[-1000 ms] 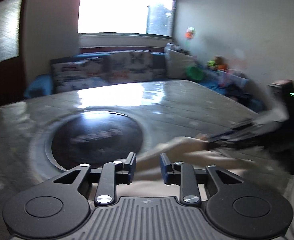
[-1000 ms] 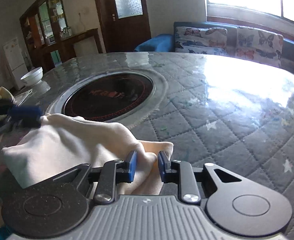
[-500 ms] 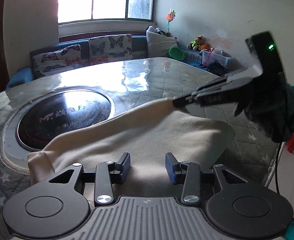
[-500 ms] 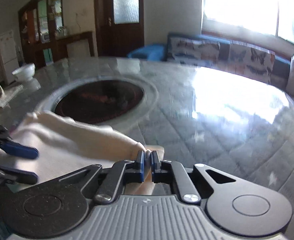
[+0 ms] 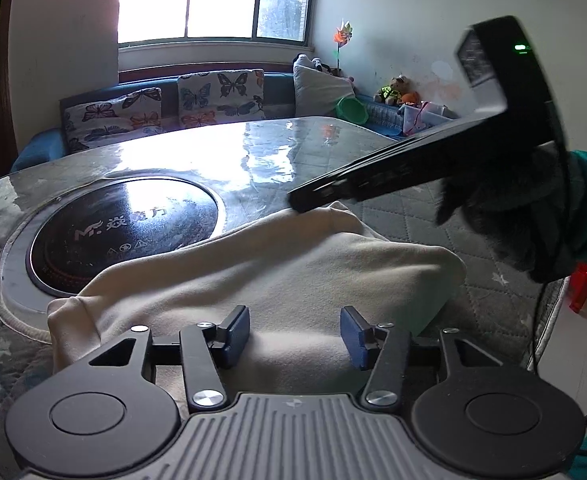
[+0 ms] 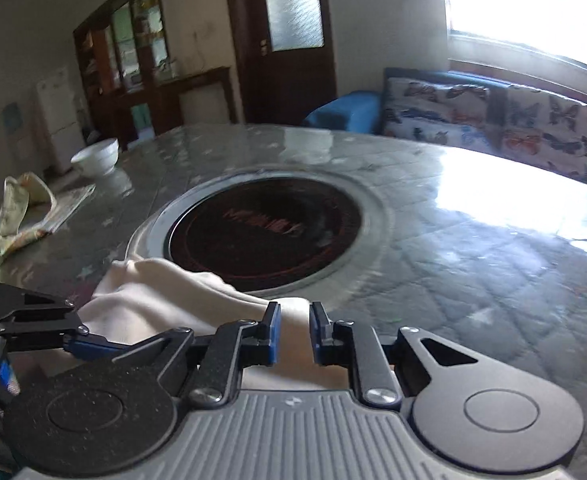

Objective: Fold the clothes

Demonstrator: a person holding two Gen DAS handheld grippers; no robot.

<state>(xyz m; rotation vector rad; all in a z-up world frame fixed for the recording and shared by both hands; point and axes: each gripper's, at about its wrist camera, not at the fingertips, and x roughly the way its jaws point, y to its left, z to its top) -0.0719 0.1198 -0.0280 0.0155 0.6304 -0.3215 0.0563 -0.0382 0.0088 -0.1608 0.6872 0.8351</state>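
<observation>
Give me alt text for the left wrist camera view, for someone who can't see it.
An open left gripper hovers over a cream garment bunched on a quilted table, beside a round black cooktop. The right gripper touches the garment's far edge.

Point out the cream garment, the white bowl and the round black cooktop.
cream garment (image 5: 277, 272), left wrist view, middle of the draped cloth.
white bowl (image 6: 97, 155), right wrist view, its outer wall.
round black cooktop (image 6: 265, 228), right wrist view, centre of the glass.
</observation>
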